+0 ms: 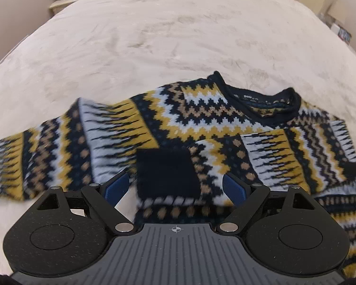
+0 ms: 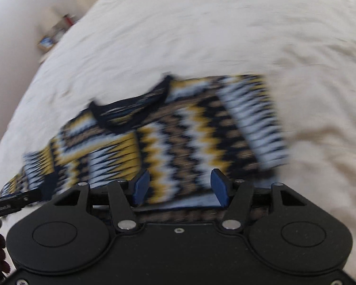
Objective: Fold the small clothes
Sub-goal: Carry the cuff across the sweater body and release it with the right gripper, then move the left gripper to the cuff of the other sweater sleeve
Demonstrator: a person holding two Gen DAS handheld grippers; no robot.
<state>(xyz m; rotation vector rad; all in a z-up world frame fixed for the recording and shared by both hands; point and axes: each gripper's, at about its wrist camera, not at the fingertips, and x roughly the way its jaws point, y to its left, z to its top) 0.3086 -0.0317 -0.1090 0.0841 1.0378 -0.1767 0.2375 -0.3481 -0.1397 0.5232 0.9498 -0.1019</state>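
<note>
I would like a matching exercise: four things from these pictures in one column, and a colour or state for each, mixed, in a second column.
1. sweater
2. neckline
3. bed cover
4. left gripper

a. cream, plain
b. open, above the cloth
c. dark navy band
d. zigzag pattern, lying flat

Pairs: 1-d, 2-c, 3-a, 4-b

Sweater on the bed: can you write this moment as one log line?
sweater: flat on bed, one sleeve folded across front | left tool: open, over sweater | right tool: open, over sweater | nothing gripped
</note>
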